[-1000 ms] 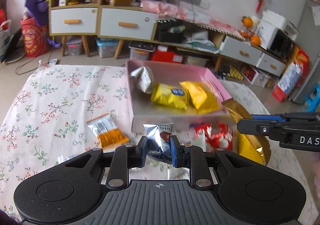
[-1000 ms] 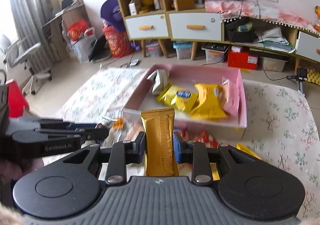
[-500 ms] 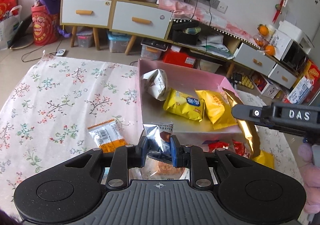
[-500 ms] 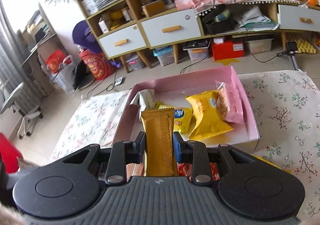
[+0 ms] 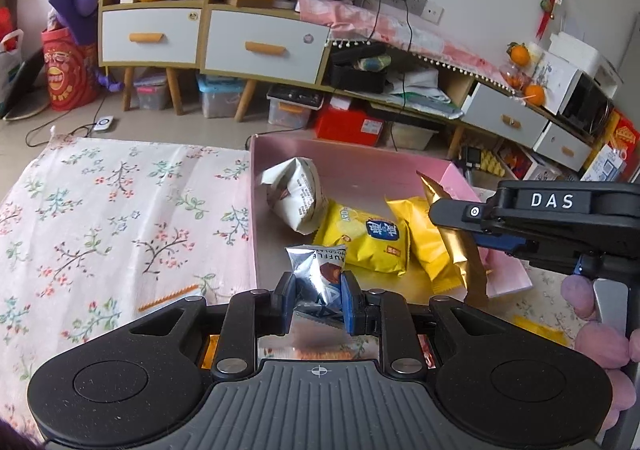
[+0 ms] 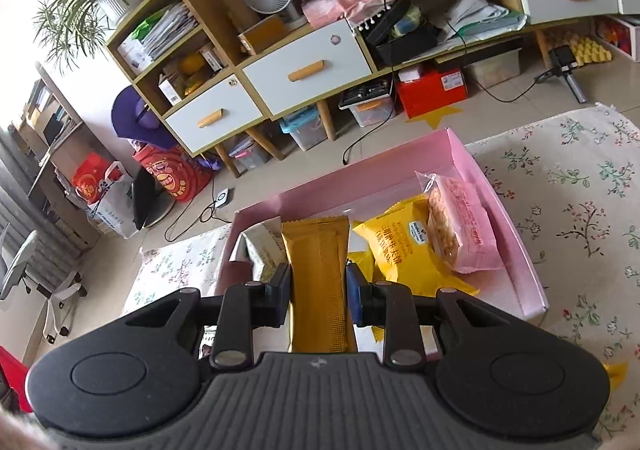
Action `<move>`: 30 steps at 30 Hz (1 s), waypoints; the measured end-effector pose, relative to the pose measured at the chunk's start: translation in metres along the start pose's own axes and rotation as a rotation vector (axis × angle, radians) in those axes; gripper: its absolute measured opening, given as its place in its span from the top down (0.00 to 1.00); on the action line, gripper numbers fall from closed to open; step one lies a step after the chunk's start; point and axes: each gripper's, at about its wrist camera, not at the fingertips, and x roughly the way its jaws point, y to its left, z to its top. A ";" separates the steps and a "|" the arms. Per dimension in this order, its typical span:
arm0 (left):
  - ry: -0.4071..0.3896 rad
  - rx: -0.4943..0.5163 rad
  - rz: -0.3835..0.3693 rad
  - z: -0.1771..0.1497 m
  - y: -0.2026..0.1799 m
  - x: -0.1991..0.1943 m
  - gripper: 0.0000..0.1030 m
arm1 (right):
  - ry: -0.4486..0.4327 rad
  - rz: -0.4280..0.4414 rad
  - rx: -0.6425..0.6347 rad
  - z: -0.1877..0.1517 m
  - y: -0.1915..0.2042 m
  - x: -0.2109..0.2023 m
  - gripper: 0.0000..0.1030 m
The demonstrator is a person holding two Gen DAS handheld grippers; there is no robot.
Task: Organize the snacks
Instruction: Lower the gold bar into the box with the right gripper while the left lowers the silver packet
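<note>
Since a second earlier both grippers had moved from before the pink box (image 5: 472,186) to over it, left gripper (image 5: 318,300) pinching a crinkly silver packet (image 5: 318,270), right gripper (image 6: 319,300) pinching a flat ribbed gold bar (image 6: 318,282), lower centre of each frame.

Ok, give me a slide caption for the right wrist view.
Right tool carries a gold snack bar over the pink box of yellow and pink snack packs.
</note>
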 end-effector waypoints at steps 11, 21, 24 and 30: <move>0.019 0.032 0.011 0.001 0.002 0.023 0.79 | 0.069 0.057 -0.144 0.005 0.007 0.024 0.75; 0.034 0.034 0.002 0.005 0.004 0.029 0.79 | 0.248 0.191 -0.233 0.013 0.013 0.041 0.75; 0.040 0.035 0.002 0.004 0.004 0.031 0.79 | 0.276 0.163 -0.247 0.011 0.014 0.046 0.75; 0.045 0.044 0.010 0.004 0.002 0.034 0.79 | 0.201 0.016 -0.305 0.008 0.021 0.044 0.75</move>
